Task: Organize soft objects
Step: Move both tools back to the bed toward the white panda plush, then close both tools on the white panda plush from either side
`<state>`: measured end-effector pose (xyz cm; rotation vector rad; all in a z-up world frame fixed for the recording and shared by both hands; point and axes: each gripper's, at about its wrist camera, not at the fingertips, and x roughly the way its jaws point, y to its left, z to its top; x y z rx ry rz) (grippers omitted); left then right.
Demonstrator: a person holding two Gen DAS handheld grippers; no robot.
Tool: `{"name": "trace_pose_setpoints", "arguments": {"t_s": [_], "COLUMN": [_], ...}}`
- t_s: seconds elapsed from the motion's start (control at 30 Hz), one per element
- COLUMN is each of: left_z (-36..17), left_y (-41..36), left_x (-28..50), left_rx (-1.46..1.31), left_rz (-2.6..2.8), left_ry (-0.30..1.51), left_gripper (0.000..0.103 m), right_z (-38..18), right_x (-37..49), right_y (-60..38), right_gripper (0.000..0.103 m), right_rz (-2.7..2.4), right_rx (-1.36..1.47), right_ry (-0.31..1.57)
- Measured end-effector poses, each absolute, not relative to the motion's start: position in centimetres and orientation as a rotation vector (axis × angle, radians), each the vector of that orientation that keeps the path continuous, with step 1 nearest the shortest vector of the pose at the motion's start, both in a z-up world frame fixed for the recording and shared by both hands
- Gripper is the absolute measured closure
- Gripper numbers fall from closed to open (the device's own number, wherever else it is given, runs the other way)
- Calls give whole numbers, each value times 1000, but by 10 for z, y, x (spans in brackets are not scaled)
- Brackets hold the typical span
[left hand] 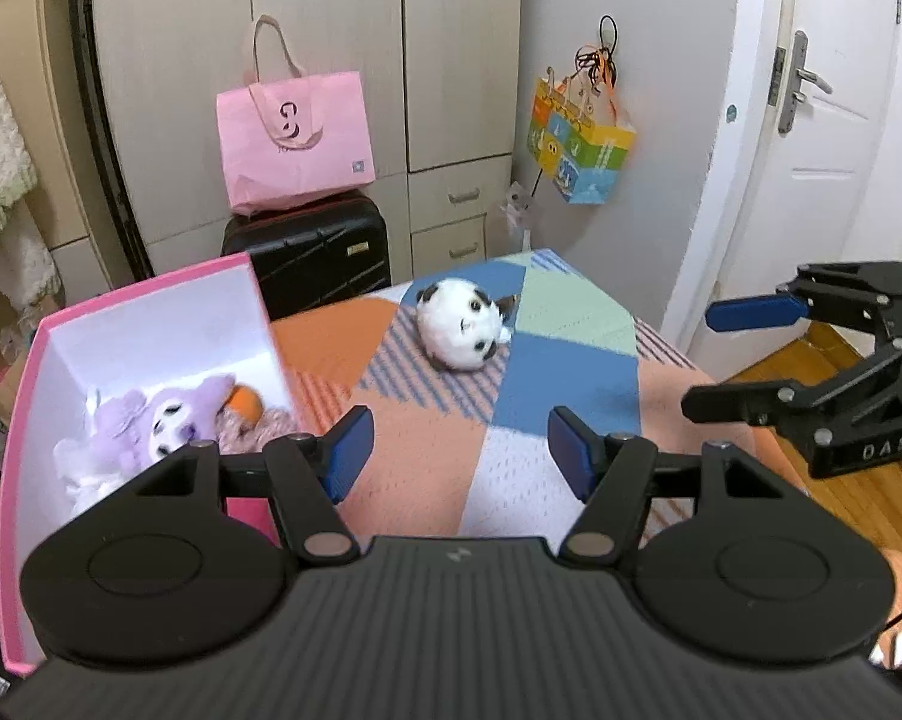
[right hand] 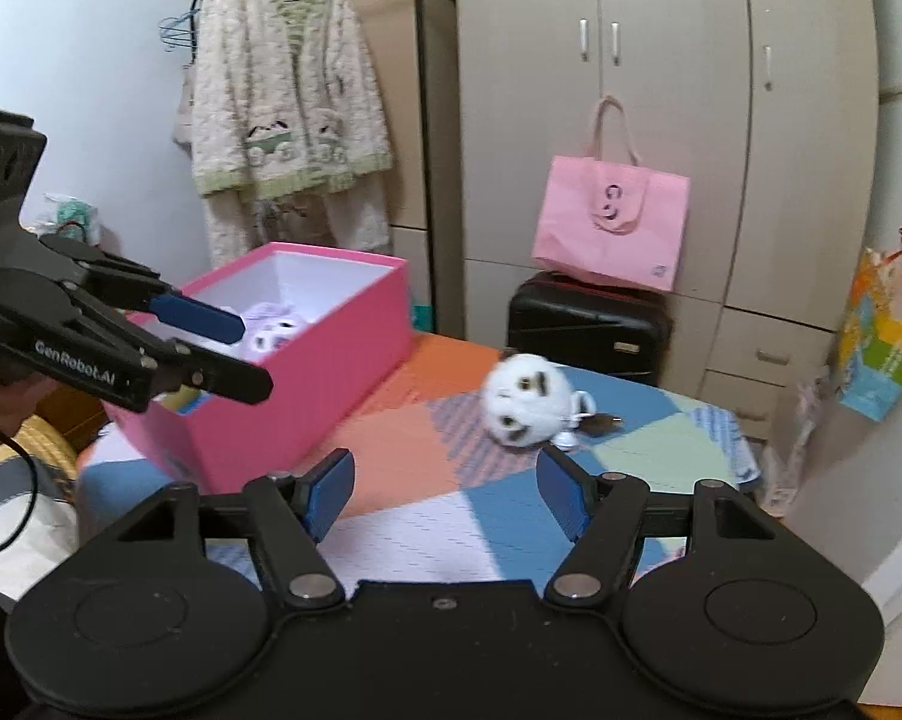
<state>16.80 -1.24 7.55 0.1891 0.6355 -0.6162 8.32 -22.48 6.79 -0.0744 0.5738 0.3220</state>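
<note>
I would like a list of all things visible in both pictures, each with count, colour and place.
box: 1, pink outside, white inside, on the blanket's left part
purple plush: 1, purple, inside the box
round plush: 1, white with dark patches, on the blanket, outside the box
blanket: 1, patchwork of orange, blue, green and white, under box and plush
tote bag: 1, pink, on the suitcase
suitcase: 1, black, by the wardrobe
wardrobe: 1, beige, behind
paper bag: 1, multicoloured, hanging right
robe: 1, cream and green, hanging left
door: 1, white, right
left claw: 1, black, blue pads, open, empty
right claw: 1, black, blue pads, open, empty
</note>
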Motion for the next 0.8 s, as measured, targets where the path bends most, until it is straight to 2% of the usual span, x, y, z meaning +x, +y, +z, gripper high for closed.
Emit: {"name": "trace_pose_setpoints", "arguments": {"t_s": [0.37, 0.67, 0.8], "left_z": [46, 25, 11], "left_y": [-65, -95, -104], "left_x": [199, 234, 258], "left_rx": [92, 2, -33], "left_rz": [-626, -554, -524], "left_ry": [675, 636, 646], "left_gripper": [38, 38, 39], "right_z": [27, -2, -11], "right_x": [124, 166, 193], "right_y": [-247, -253, -255], "right_gripper": [29, 29, 23], "right_rz": [377, 389, 401], "right_rx": [5, -29, -42], "right_ry": [627, 590, 589]}}
